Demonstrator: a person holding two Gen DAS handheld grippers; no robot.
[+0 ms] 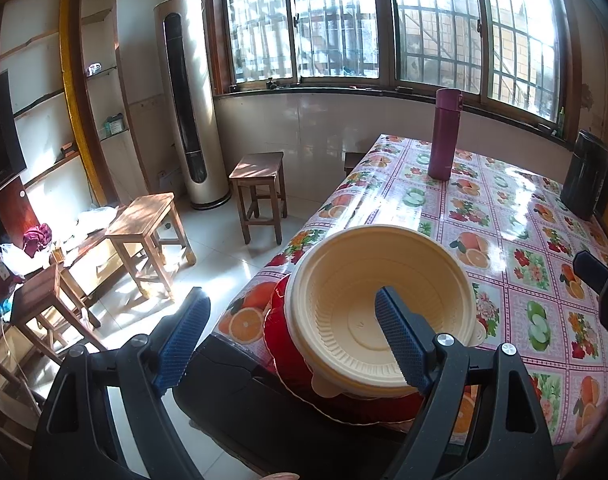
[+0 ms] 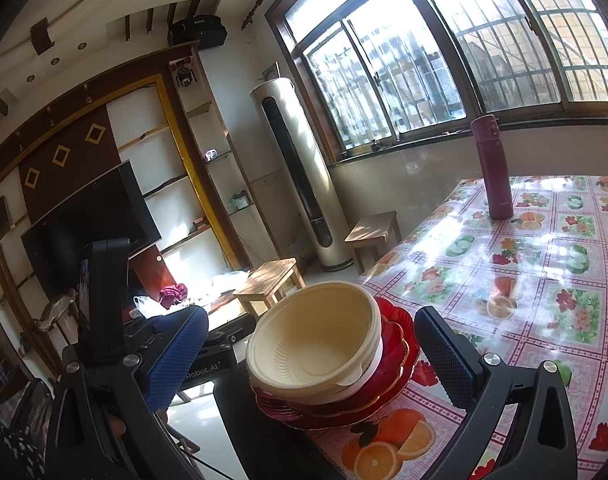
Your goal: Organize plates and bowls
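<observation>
Cream ribbed bowls [image 1: 384, 312] are seen nested, tilted, on a stack of red scalloped plates [image 1: 282, 344] at the near left corner of the table [image 1: 516, 240]. The left gripper [image 1: 294, 336] is held wide open; its right finger [image 1: 400, 340] is seen over the top bowl, whether touching cannot be told. The right gripper [image 2: 308, 360] is spread wide around the stack, nothing gripped. The top bowl is empty. A purple flask [image 1: 444, 136] is stood far off.

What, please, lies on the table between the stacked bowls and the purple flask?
Only bare fruit-print tablecloth lies between the cream bowls and the purple flask; both wrist views show it.
</observation>
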